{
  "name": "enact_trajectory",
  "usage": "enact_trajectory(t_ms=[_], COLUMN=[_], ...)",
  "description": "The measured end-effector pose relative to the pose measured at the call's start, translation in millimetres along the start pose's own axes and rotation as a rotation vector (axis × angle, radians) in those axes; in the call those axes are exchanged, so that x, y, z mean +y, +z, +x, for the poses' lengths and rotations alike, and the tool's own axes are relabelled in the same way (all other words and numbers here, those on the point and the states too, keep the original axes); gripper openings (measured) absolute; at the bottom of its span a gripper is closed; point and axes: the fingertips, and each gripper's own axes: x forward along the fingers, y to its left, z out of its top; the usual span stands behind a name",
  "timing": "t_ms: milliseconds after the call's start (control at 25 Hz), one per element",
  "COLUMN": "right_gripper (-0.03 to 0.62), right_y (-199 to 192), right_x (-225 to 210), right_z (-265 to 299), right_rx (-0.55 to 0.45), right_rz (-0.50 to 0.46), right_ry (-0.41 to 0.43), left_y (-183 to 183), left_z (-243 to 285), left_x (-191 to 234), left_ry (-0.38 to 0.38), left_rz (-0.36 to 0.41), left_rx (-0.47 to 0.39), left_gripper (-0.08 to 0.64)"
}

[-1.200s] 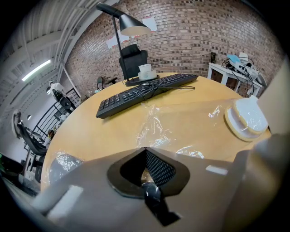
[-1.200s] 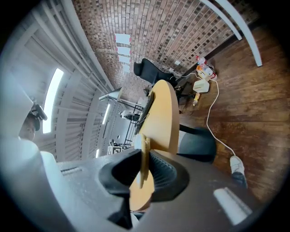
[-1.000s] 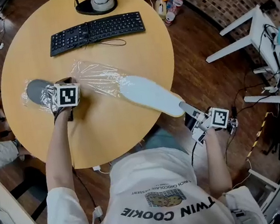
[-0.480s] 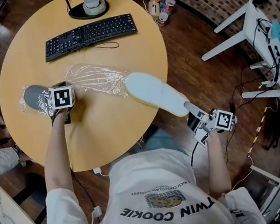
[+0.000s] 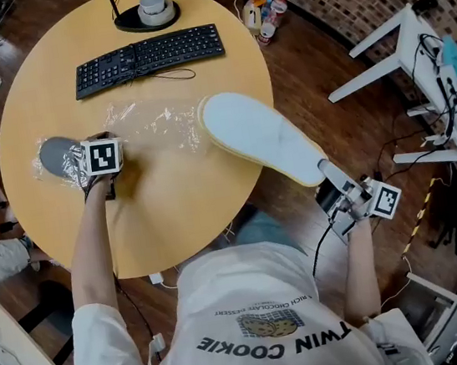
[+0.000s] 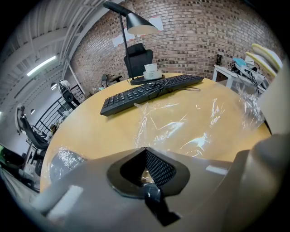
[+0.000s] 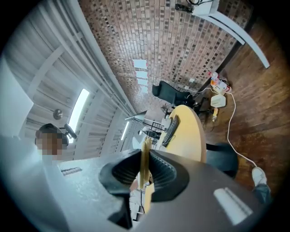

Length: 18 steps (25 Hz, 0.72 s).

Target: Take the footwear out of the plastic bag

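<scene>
A slipper (image 5: 257, 135) with a white sole and yellow edge hangs tilted over the table's right edge, sole facing up. My right gripper (image 5: 330, 175) is shut on its heel end, and the right gripper view shows the yellow edge (image 7: 145, 156) pinched between the pads of that gripper (image 7: 145, 174). The clear plastic bag (image 5: 148, 123) lies crumpled on the round wooden table (image 5: 172, 202). A second, grey slipper (image 5: 54, 154) sits in the bag's left end. My left gripper (image 5: 99, 150) rests on the bag beside it, jaws closed on the plastic (image 6: 195, 122).
A black keyboard (image 5: 147, 56) and a lamp base with a cup (image 5: 153, 9) stand at the table's far side. A white table (image 5: 411, 42) with cables stands to the right. Bottles (image 5: 262, 11) sit on the floor beyond the table.
My right gripper has risen and carried the white-soled slipper up, so its toe has come away from the bag's mouth. The left gripper has stayed put on the bag.
</scene>
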Motion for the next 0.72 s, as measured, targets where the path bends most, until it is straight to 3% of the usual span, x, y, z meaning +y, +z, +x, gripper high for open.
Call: enact_trajectory(t_ms=[280,440,600,720], right_gripper=[0.055,0.055,0.055,0.055], right_y=[9.6,9.5,2.5,-10.5], right_x=[8.2,-6.3,-22.7,-26.1], right_z=[20.4,61.0,116.6,151.2], right_rx=[-0.003,0.018,0.1,0.188], right_rz=[-0.009,0.012,0.019,0.011], right_ry=[0.037,0.06,0.073,0.069], left_y=[1.4,-0.2,-0.4,3.2], left_z=[0.2,-1.5,-0.9,-7.2], left_x=[-2.8,-3.1,-3.7,1.4], left_ry=[-0.005,-0.006,-0.005,0.004], left_rz=[-0.005,-0.005,0.012,-0.025], left_rx=[0.001,0.006,0.002,-0.023], left_gripper=[0.006,0.006,0.006,0.006])
